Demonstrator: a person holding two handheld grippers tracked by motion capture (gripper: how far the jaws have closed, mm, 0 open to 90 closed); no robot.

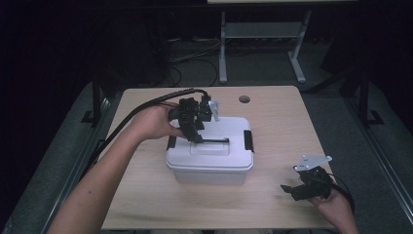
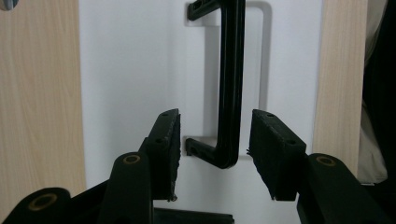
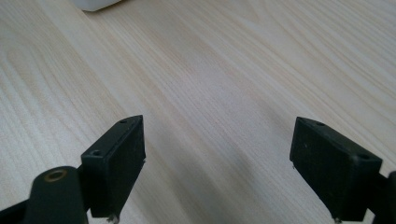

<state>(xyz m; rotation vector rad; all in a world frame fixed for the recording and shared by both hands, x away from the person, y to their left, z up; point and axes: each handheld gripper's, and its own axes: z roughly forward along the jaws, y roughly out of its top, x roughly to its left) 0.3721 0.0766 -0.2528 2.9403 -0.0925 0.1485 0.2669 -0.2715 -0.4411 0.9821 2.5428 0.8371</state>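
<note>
A white lidded box (image 1: 209, 163) stands at the middle of the wooden table (image 1: 277, 122). A black handle (image 1: 216, 141) lies flat in a recess on its lid. My left gripper (image 1: 197, 138) reaches down onto the lid from the left. In the left gripper view the handle (image 2: 231, 93) runs between the jaws of the left gripper (image 2: 215, 140); the pads stand apart from it on both sides over the white lid (image 2: 130, 70). My right gripper (image 1: 288, 189) rests open near the table's front right corner. The right gripper (image 3: 219, 154) has only bare tabletop (image 3: 210, 70) between its jaws.
Black latches (image 1: 249, 140) sit on the box's short sides. A round cable hole (image 1: 244, 99) is in the table's far edge. Behind the table are a grey desk frame (image 1: 223, 48) and floor cables. A corner of the box (image 3: 95, 3) shows in the right gripper view.
</note>
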